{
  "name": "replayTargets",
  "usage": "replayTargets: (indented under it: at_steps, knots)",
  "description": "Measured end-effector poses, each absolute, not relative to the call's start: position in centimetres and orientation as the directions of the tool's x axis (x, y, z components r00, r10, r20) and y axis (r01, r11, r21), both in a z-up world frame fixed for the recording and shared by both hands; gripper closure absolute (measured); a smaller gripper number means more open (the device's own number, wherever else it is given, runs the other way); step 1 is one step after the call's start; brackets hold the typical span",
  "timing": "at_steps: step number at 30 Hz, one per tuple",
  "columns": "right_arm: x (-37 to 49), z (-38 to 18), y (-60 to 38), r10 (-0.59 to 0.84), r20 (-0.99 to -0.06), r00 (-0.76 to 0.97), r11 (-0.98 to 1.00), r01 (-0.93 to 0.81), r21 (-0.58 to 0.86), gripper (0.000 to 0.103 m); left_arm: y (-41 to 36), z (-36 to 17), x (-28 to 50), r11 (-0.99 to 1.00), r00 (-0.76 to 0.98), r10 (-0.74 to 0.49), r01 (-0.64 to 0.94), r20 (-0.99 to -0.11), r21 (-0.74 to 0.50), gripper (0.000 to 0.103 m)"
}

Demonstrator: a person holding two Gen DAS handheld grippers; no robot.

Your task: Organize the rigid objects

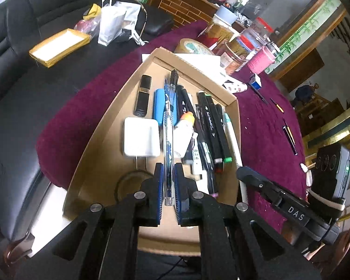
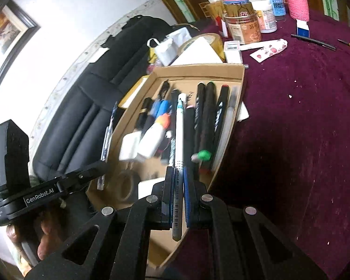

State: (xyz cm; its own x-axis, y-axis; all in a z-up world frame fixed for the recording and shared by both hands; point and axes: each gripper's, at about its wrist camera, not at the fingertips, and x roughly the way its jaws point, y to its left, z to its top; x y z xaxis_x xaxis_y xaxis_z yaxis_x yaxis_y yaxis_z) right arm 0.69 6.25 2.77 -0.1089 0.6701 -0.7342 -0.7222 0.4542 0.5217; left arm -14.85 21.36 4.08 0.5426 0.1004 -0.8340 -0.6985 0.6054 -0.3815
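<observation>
Left hand-held gripper (image 1: 168,175) clamps a clear pen (image 1: 168,144) over the cardboard tray (image 1: 100,144); right hand-held gripper (image 2: 177,182) grips a white pen (image 2: 178,140) above black markers (image 2: 205,116), w/ a glue bottle (image 2: 151,140), probably, beside. Jars (image 2: 242,23) crowd the desk (image 2: 303,116) behind.

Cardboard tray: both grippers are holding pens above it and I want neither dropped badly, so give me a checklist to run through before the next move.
1. Left gripper grip on the clear pen: ok, both pads close on the barrel.
2. Right gripper grip on the white pen: ok, clamped between the pads.
3. Both pens over the cardboard tray: ok in the wrist views.
4. Free slot for the clear pen: cannot tell; the white charger and blue case lie close by.
5. Free slot for the white pen: not ok, the black markers crowd that side.
6. Pens left on the purple cloth: not ok, several remain.
</observation>
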Motion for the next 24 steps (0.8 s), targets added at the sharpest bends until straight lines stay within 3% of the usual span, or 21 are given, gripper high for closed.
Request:
replayTargets:
  at_steps: [5, 8, 15, 24]
  knots:
    - [1.0, 2.6, 7.9, 0.666, -0.743, -0.061, 0.462, -0.749, 0.475, 0.096, 23.0, 2.8, -13.4, 0.619, 0.505, 0.089, -0.703, -0.858, -0.349, 0.097]
    - [1.8, 1.8, 8.9, 0.679, -0.726, -0.11, 0.448, -0.721, 0.529, 0.096, 23.8, 2.3, -13.0, 0.613, 0.503, 0.088, -0.708, -0.86, -0.351, 0.097]
    - [0.8, 2.5, 10.3, 0.665, -0.747, -0.007, 0.47, -0.774, 0.425, 0.096, 23.8, 2.1, -11.9, 0.646, 0.492, 0.133, -0.701, -0.86, -0.301, 0.097]
    - [-0.2, 1.6, 12.0, 0.639, -0.769, -0.013, 0.456, -0.799, 0.392, 0.096, 24.0, 1.1, -11.5, 0.661, 0.479, 0.142, -0.698, -0.866, -0.277, 0.096]
